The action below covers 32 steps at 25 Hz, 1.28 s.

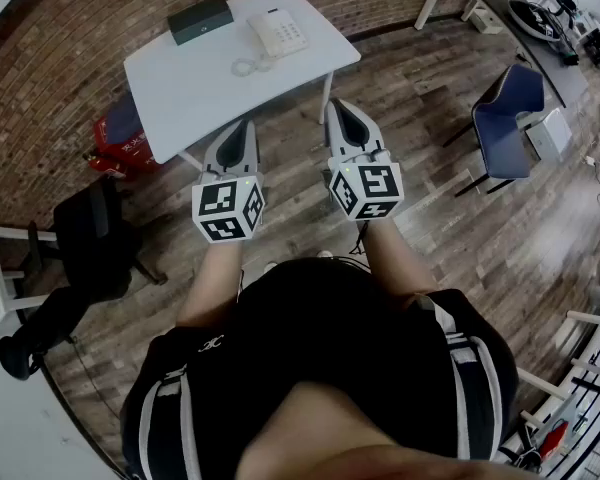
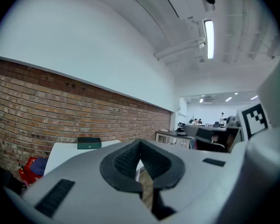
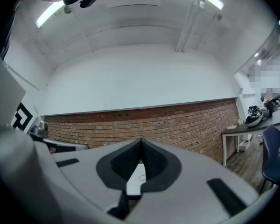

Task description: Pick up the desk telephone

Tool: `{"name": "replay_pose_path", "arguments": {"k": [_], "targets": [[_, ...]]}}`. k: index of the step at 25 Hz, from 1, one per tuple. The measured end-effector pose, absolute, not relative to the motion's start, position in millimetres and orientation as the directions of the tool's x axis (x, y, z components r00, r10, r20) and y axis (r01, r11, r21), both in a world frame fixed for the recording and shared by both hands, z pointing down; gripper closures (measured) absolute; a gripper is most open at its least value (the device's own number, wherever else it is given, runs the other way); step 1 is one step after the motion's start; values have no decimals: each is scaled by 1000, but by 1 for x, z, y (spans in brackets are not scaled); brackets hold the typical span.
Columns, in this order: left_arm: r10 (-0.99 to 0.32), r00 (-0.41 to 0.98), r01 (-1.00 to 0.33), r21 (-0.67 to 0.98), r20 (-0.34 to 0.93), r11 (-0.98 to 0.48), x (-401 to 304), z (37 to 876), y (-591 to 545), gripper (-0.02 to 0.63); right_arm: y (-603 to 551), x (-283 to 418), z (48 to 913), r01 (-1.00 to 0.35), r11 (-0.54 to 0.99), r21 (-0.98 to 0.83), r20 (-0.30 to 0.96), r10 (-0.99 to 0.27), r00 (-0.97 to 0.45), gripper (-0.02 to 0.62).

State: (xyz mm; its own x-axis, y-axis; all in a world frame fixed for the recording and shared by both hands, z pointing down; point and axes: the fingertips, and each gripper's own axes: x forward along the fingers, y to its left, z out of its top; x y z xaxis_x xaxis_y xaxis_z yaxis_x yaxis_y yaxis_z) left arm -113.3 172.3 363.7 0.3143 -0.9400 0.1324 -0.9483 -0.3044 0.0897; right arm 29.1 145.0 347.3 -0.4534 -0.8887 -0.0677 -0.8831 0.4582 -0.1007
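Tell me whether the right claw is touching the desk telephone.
Apart. The head view shows the right claw shut in the air, short of the table, while the desk telephone sits on the tabletop's far side.

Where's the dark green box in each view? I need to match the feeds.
Head view: dark green box near the top, on the far edge of the white table.
Left gripper view: dark green box left of centre, lower half.
Right gripper view: not in it.
Shared landmark: the brick wall.
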Motion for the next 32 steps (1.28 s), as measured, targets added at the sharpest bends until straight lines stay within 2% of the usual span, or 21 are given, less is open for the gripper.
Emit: {"name": "replay_pose_path", "arguments": {"k": [12,20,32], "targets": [[-944,300,-953,88,140,-290,-94,364,185,604,162,44,344,-851,501,-160,-104,-866,-490,597],[-944,292,-956,86,152,-282,-51,378,177,604,156,83,357,-851,506,-140,-70,-863,-501,597],[-952,274,-961,63,140,-267,-6,377,168,604,148,119,358,-827,542,-152,-107,-840,-531,597]]}}
